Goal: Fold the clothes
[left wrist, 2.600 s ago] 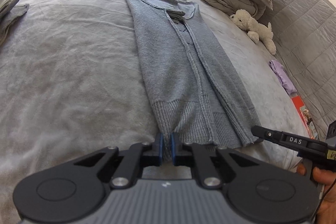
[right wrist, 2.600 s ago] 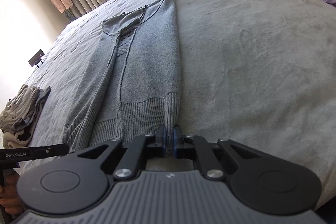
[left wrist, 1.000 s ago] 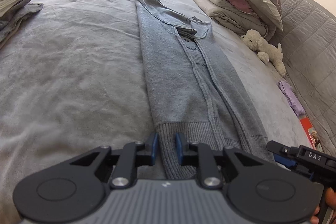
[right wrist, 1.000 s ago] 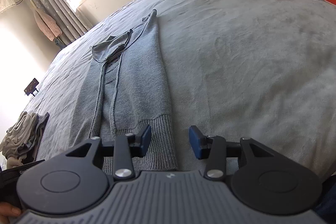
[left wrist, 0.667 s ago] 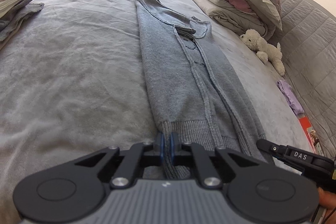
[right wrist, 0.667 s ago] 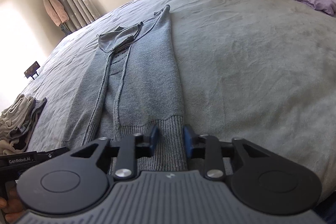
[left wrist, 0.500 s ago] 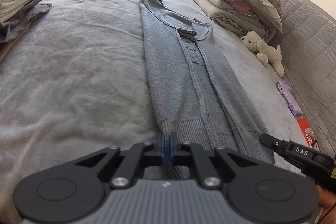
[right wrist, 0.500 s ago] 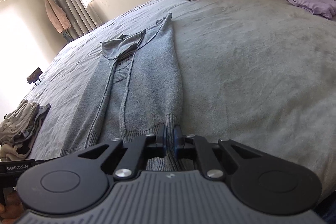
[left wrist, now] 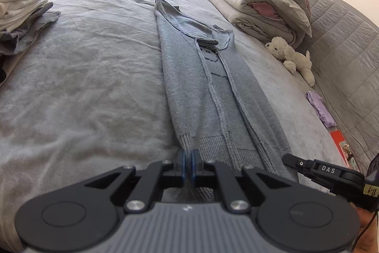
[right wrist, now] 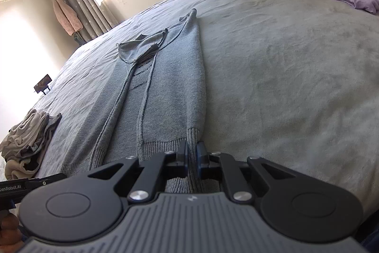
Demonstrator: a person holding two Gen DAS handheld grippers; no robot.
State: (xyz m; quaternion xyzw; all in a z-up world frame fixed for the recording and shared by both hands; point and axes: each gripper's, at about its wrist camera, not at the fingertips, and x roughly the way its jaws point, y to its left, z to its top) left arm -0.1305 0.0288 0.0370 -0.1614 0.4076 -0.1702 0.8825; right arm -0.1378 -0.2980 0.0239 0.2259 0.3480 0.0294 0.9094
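A grey-blue knit sweater (left wrist: 208, 87) lies lengthwise on the grey bed (left wrist: 83, 87), its sides folded in and its ribbed hem nearest me. My left gripper (left wrist: 188, 164) is shut on the hem's left corner, the rib pinched between the blue pads. In the right wrist view the sweater (right wrist: 165, 91) runs away from my right gripper (right wrist: 192, 155), which pinches the hem's right corner; its jaws are opening slightly with a bunched fold of rib between the pads. Each gripper shows at the other view's edge: the right one (left wrist: 319, 170), the left one (right wrist: 23, 184).
A pile of folded white and grey clothes (left wrist: 21, 6) sits at the bed's left. Rolled quilts (left wrist: 260, 8), a white plush toy (left wrist: 291, 58), a purple cloth (left wrist: 319, 108) and an orange box (left wrist: 341, 141) line the right side by the quilted headboard.
A second ago both grippers stood open around the hem corners. Both then closed on the ribbed hem, and the fabric now puckers at each grip.
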